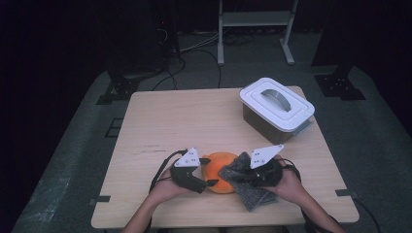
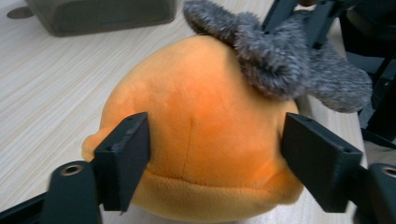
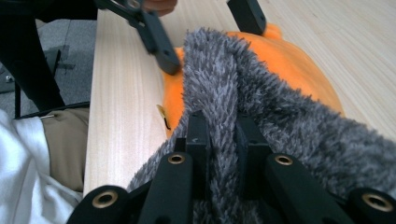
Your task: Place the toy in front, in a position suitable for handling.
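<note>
Plush (image 1: 221, 178), orange and round, sits on the tabletop (image 1: 194, 121) near its front edge, between the two claws. On its left side the left claw (image 2: 215, 158) straddles it, jaws standing wide at either flank; the pads look close to the fabric or just brushing it, not pinching it. A grey cloth (image 1: 243, 182) is draped over the toy's right side and trails toward the person. The right claw (image 3: 223, 135) is clamped narrow on a fold of that cloth, just right of the plush, so this hand is the one placed to pull the cloth further over or off, to my mind. Farther right and back stands a white-lidded box (image 1: 276, 108), well apart. The wood is pale and bare; the room beyond is dark, with cables on a grey floor.
</note>
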Motion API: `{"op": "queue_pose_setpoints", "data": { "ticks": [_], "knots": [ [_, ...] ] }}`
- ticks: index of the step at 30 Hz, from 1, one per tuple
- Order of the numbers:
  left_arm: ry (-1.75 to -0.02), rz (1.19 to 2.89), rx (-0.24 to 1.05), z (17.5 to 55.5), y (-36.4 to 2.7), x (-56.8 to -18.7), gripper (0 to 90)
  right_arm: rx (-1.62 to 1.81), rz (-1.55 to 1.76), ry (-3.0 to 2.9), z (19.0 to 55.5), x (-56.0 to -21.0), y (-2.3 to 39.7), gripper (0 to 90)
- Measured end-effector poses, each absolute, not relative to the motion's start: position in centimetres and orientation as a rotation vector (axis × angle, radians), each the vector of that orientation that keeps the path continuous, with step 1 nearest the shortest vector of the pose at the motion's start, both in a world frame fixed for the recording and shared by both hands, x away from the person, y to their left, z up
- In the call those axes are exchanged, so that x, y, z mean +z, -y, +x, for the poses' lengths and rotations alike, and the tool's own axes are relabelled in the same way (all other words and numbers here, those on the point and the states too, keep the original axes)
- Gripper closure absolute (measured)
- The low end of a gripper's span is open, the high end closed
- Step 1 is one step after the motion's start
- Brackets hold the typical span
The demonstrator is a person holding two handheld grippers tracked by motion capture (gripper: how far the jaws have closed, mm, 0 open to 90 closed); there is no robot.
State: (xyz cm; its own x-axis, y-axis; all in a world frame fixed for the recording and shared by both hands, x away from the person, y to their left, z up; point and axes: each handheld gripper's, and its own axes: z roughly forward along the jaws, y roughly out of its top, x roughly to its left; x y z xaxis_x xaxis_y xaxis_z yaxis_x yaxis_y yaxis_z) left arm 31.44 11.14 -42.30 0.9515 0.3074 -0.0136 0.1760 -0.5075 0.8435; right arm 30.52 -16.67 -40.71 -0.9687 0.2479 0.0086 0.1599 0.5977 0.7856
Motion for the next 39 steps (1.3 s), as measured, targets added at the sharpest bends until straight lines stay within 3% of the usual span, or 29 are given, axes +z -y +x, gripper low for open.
{"op": "queue_pose_setpoints", "data": {
  "ticks": [5,10,18,31,39],
  "knots": [
    [-0.299,2.127,0.151,31.1,-11.1,-42.2,17.4,1.312,0.383,-2.715,30.7,-40.7,17.4,77.4],
    [-0.309,2.142,0.21,31.2,-10.7,-42.5,23.8,1.288,0.341,-2.705,30.1,-39.9,16.7,77.7],
    [-0.322,2.148,0.23,31.3,-10.7,-42.6,23.8,1.247,0.236,-2.73,29.6,-39.6,14.0,77.7],
    [-0.323,2.153,0.235,30.9,-11.6,-42.2,19.7,1.221,0.337,-2.751,29.6,-41.0,16.9,77.6],
    [-0.316,2.152,0.235,31.1,-11.0,-42.5,22.4,1.159,0.263,-2.692,29.4,-38.5,15.3,77.3]
  ]
}}
